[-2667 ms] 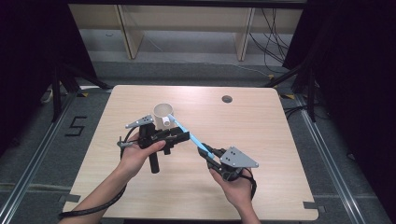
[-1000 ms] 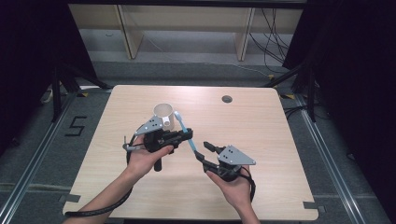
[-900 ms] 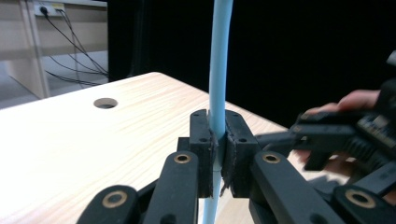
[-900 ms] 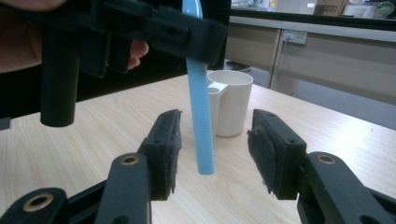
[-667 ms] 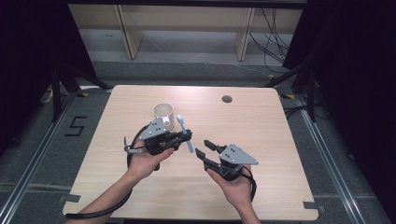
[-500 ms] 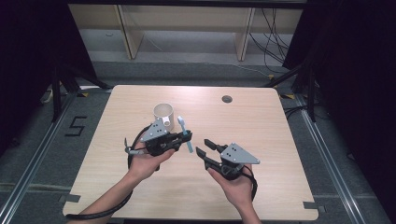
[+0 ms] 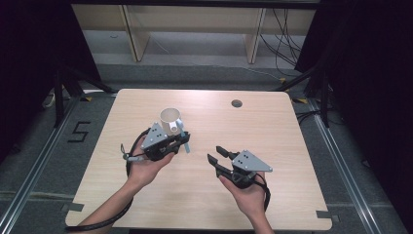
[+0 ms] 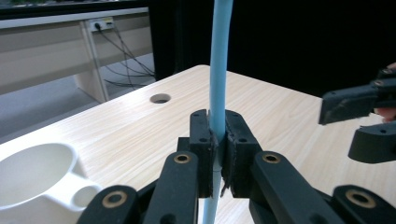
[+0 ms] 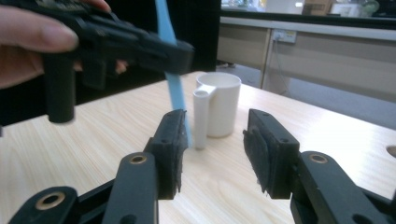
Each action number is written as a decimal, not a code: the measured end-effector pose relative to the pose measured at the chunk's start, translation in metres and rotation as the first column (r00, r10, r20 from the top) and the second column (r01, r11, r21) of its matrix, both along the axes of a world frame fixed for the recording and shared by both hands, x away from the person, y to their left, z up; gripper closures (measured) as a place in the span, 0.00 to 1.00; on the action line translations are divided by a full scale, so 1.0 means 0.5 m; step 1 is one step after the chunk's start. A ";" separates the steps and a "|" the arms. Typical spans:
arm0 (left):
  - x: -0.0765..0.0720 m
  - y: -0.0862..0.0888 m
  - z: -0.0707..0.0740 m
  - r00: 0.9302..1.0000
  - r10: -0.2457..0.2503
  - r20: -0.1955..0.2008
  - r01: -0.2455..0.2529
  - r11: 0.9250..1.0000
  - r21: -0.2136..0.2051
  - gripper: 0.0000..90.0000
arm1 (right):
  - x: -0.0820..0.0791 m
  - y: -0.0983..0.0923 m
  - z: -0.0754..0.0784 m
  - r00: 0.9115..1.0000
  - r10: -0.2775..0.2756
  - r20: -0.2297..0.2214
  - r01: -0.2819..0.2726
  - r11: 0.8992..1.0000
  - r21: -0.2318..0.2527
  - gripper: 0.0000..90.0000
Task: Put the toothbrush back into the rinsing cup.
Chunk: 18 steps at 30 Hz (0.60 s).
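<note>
Left gripper (image 7: 181,142) sits just left of centre in the high view, its jaws clamped on a thin light-blue stick (image 7: 184,138) — in the left gripper view the black pads pinch the stick (image 8: 219,70) at mid-length, and it runs straight up out of the top of the frame and down below the jaws. Beside it, toward the upper left of the frame, stands a white cup (image 7: 171,120) on the bench (image 7: 272,126); its inside looks empty in the high view, and a small tube-shaped handle juts from its side (image 9: 201,119). The stick's upper end lies just beside the cup; whether they touch cannot be told.

Right gripper (image 7: 215,152) is held low and right of centre, the hand under it with the palm up. Its jaws stand apart with nothing between them, having just been closing a little — the cup and the stick (image 9: 175,91) show beyond them in the right gripper view.
</note>
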<state>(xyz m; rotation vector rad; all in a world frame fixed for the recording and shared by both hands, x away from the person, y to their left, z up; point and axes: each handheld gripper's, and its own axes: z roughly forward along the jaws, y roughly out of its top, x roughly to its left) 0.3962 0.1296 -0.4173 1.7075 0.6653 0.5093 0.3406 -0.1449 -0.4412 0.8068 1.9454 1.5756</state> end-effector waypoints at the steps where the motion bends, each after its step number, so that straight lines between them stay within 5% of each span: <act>1: 0.001 0.006 0.000 1.000 0.005 0.001 -0.005 1.000 0.003 0.93 | 0.000 -0.003 -0.004 1.000 -0.005 -0.009 0.005 1.000 -0.006 0.64; 7: 0.007 0.039 0.004 0.999 0.035 -0.009 -0.035 0.999 -0.002 0.93 | 0.002 -0.025 -0.043 0.996 -0.046 -0.070 0.045 0.999 -0.028 0.62; 8: 0.009 0.044 0.006 0.999 0.041 -0.008 -0.041 0.999 -0.002 0.93 | 0.005 -0.031 -0.050 0.997 -0.050 -0.053 0.048 0.998 -0.039 0.62; 9: 0.011 0.047 0.008 0.999 0.046 -0.010 -0.046 0.999 -0.005 0.93 | 0.002 -0.036 -0.057 0.994 -0.064 -0.089 0.060 0.997 -0.042 0.62; 18: 0.023 0.069 0.028 0.997 0.076 -0.002 -0.076 0.997 -0.021 0.93 | 0.007 -0.090 -0.110 0.983 -0.146 -0.110 0.141 0.989 -0.053 0.61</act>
